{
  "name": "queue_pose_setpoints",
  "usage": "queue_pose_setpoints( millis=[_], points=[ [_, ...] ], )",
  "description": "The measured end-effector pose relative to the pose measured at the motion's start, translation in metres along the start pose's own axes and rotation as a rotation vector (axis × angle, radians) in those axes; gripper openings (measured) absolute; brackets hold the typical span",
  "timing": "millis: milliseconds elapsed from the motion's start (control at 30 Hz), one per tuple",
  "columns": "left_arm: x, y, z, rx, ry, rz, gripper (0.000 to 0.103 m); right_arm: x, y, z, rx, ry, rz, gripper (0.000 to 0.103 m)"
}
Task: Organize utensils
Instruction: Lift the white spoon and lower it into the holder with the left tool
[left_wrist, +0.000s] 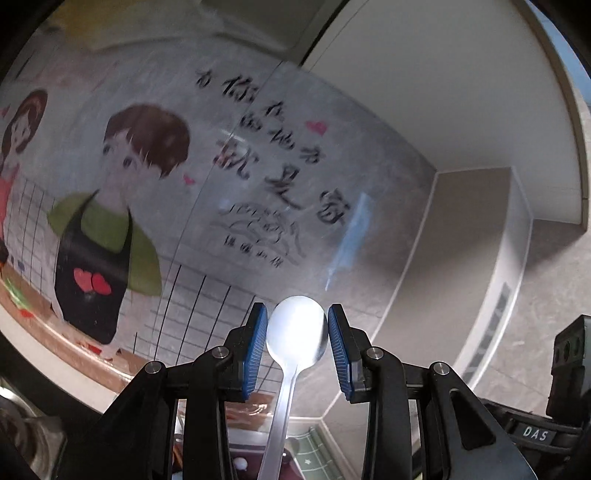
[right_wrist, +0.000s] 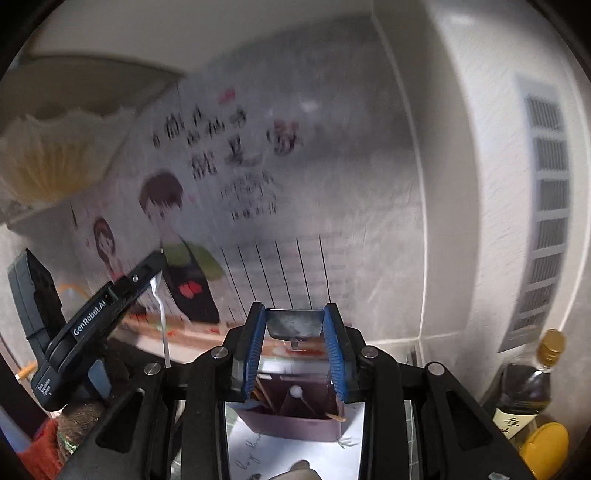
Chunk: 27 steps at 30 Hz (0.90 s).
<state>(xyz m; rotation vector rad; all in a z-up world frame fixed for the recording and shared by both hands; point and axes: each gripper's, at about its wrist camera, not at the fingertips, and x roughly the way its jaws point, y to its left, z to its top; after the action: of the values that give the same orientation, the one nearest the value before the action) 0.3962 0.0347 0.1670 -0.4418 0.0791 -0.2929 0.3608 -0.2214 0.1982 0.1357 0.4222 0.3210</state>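
Jaws of left gripper (left_wrist: 297, 328) level, clamping upright spoon (left_wrist: 295, 332).

The polished silver metal spoon (left_wrist: 297, 332) gleams glossy and smooth; the ribbed blue rubbery pads (left_wrist: 255, 347) look matt; the maroon plastic utensil caddy (right_wrist: 295, 417) looks smooth.

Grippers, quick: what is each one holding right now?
Left gripper: shut on a metal spoon, gripped by its bowl.
Right gripper: shut on a flat metal utensil blade; exact type unclear.

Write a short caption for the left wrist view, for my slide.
Left claw holds a steel spoon by its bowl, raised before a cartoon wall sticker.
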Motion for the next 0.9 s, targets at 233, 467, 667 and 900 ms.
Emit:
queue_pose_setpoints(
  millis=[233,467,667,900],
  points=[
    [0.051,0.039,-0.049,-0.042,0.068,0.048,0.035,0.062,-0.003,-0.030,0.005,0.160,-0.012,0.029],
    [0.090,0.063,-0.085,-0.136,0.102,0.062,0.035,0.084,-0.006,-0.047,-0.037,0.243,-0.056,0.029],
    [0.106,0.072,-0.113,-0.093,0.109,0.132,0.035,0.115,-0.014,-0.058,-0.044,0.330,-0.097,0.029],
    [0.110,0.087,-0.134,-0.133,0.151,0.173,0.035,0.143,-0.021,-0.071,-0.008,0.401,-0.090,0.030]
  ],
)
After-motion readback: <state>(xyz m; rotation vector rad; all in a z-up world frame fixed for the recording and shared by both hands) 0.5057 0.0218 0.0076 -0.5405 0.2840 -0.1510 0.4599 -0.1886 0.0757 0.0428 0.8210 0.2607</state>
